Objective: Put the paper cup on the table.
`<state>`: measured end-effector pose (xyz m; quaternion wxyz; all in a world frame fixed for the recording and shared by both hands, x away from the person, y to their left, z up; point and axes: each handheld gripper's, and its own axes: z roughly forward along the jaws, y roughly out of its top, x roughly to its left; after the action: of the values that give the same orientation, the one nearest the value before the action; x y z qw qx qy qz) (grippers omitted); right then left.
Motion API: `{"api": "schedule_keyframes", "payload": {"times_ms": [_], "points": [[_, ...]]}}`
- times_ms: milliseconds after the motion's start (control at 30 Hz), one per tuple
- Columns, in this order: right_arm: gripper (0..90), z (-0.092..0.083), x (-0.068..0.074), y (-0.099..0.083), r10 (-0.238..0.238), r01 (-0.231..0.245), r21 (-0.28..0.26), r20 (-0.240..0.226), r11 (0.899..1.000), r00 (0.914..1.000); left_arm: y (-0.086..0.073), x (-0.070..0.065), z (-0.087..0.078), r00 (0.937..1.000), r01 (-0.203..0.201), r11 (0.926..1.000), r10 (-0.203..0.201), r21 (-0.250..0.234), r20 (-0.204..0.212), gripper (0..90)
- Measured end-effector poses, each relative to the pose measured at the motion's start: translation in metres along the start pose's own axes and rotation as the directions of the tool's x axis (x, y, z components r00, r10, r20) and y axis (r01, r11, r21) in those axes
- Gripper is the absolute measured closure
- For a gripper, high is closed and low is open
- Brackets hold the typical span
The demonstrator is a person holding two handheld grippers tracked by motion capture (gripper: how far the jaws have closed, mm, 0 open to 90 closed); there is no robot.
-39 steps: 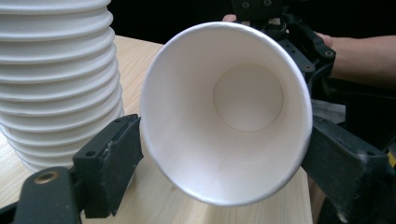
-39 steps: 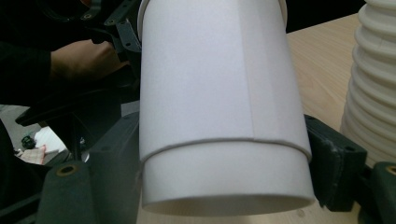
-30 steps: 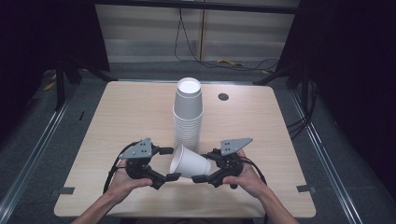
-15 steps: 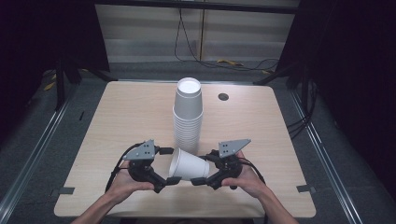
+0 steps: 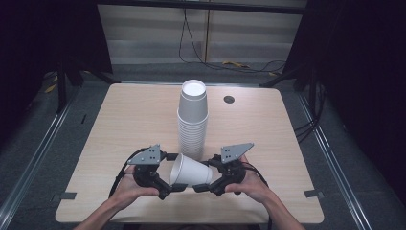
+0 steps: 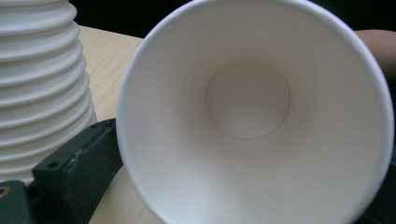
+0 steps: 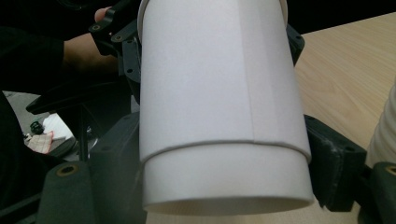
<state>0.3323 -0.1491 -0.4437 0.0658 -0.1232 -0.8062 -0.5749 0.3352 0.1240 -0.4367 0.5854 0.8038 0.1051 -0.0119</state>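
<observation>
High view: cup (image 5: 191, 171) on its side just in front of the stack (image 5: 192, 120), long axis running claw to claw. Base pinched in right claw (image 5: 203, 186); open mouth faces left claw (image 5: 173, 186), whose jaw state cannot be told. Cup low over worktop (image 5: 119, 124).

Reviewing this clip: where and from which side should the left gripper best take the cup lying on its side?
At the rim of the paper cup, from the left. The cup lies sideways, mouth toward the left gripper; the right gripper seems clamped on its base end.
</observation>
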Motion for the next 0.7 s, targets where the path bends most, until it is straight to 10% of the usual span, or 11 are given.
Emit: {"api": "schedule_keyframes", "payload": {"times_ms": [700], "points": [[22.7, 0.0042, 0.0012, 0.0009, -0.017, 0.017, 0.025, -0.015, 1.0, 0.9997, 0.0014, 0.0001, -0.0012, 0.9985, -0.013, 0.9999, 0.013, -0.004, 0.053, 7.5]]}}
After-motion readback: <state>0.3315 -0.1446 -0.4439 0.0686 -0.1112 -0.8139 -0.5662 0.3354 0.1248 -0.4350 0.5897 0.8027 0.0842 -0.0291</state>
